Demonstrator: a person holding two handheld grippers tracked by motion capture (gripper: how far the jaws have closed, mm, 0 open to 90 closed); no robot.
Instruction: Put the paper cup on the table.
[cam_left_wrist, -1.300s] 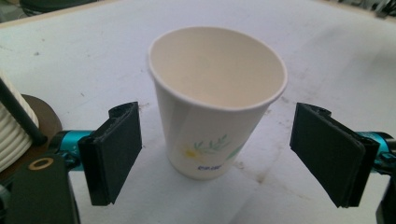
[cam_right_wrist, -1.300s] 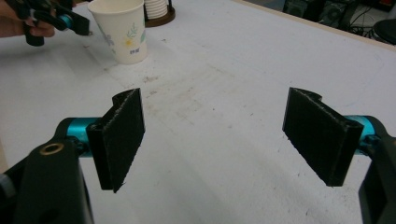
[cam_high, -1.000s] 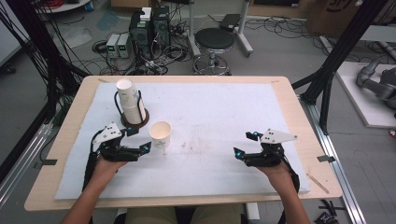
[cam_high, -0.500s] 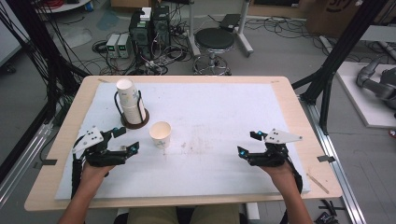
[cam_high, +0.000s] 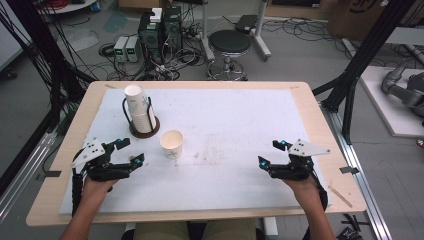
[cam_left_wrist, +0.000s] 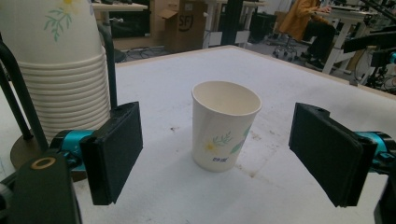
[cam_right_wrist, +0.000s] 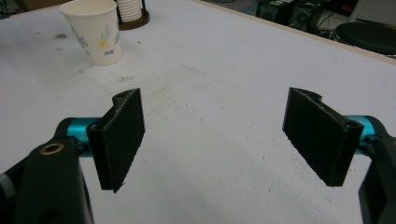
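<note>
Looking across the table (cam_high: 310, 110) first: white mat on top, wood rim round it, mostly bare. Far left sits the cup stack (cam_high: 140, 112), upside-down paper cups nested in a black wire holder on a round dark base. Just right of it & a touch nearer stands the single cup (cam_high: 171, 144), upright, mouth up, apart from the stack, nothing touching it.

Progress, as I read it: one cup is already out on the mat on its own, so the pull-from-stack part looks done for this one. What's left seems to be the pick itself, or whatever comes next w/ that cup; no grip on it yet.

Left gripper (cam_high: 127, 154) sits near-left, pointing at the single cup, jaws spread wide, nothing between the pads. In the left gripper view the cup (cam_left_wrist: 225, 125) stands dead centre beyond the two black pads, well short of contact, stack (cam_left_wrist: 58, 70) looming at left. Right gripper (cam_high: 272, 154) is over at near-right, well apart from everything, jaws also wide & empty, bare mat ahead; the cup (cam_right_wrist: 93, 29) shows far off at upper left in its view.

Cup itself: white paper, tapered, rolled rim, small leaf & yellow flower print w/ tiny blue text low on the wall. Empty inside, no dents visible. Light, thin-walled by the look, prob. crushes easily.
</note>
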